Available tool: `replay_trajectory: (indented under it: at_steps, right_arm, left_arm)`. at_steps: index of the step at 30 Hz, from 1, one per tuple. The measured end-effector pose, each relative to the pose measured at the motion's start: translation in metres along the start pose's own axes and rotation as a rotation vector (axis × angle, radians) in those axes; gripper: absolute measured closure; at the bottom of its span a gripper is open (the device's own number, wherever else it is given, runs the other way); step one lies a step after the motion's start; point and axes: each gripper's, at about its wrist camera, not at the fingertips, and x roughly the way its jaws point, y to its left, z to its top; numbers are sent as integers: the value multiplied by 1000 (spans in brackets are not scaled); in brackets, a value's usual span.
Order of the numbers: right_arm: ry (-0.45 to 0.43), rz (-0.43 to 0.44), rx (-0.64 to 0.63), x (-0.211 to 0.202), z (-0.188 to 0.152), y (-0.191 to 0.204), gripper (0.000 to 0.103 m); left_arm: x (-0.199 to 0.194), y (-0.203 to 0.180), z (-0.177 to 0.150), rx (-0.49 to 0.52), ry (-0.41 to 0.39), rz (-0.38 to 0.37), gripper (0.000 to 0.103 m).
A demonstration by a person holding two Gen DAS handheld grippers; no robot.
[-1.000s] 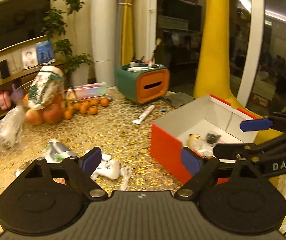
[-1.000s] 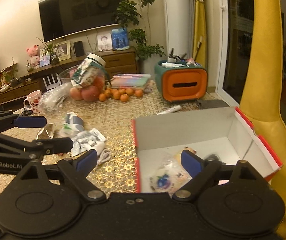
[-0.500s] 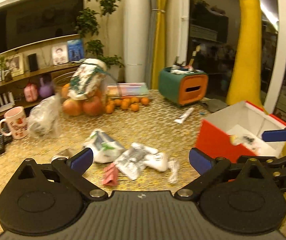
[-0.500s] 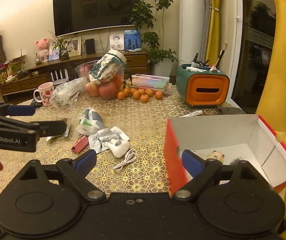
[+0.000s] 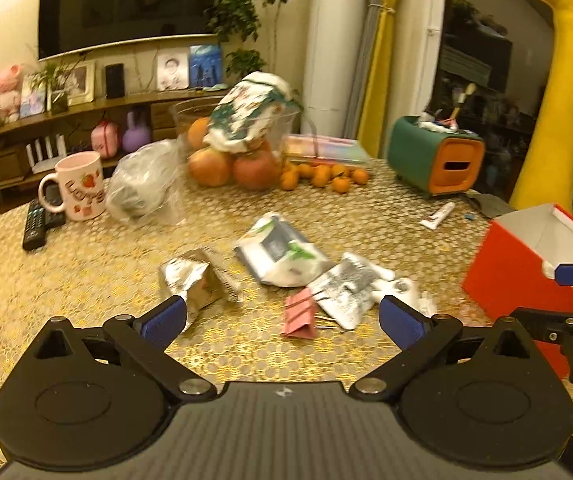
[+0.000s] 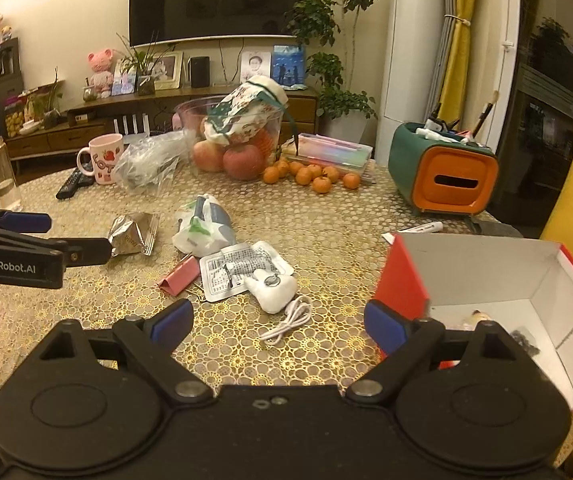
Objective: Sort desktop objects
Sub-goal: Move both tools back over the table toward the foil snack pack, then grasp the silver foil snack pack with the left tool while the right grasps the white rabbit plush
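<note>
Both sets of tongs spread wide and empty: left gripper (image 5: 282,316) hanging over the clutter, right gripper (image 6: 278,322) poised between the clutter and the red box (image 6: 400,276). Nothing between either pair of jaws.

Still to sort, all lying loose on the gold-patterned table (image 6: 326,224): crumpled foil packet (image 5: 194,280), white-and-green pouch (image 5: 282,252), pink folded clip (image 5: 298,314), printed sachet (image 6: 242,270), white charger (image 6: 272,286) with its cord (image 6: 288,322) trailing toward the camera. Box standing open at the right of the pile, a couple of small things already on its floor (too small to name).

Risks from here, as a guess: pile packed tight, sachet touching charger and overlapping the clip, so a pinch at one could drag a neighbour along. Cord likely to snag or dangle and pull the charger askew. Foil and pouch flat and slippery, easy to skid across the cloth instead of lifting. Two grippers near each other, left one's arm already crossing the right view's edge, so a clash over the same item possible.

Left view: tube (image 5: 437,216) clear beyond the pile, box only as an outer red wall, its contents hidden. Right view: box interior, cord laid out in full, tall glass (image 6: 0,172) at far left (absent from the left view).
</note>
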Motion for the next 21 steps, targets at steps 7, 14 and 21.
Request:
replay_trajectory:
  at_steps: [7,14,21]
  right_arm:
    - [31,-6,-18,34,-1,5,11]
    - [47,-6,-67,71,1,7,11]
    - [87,3,-83,111,4,4,13]
  left_arm:
    - [22,19,-2,-1,2,63,0]
    - [56,34,1,7,37,124,0]
    - [91,44,6,30,63,150,0]
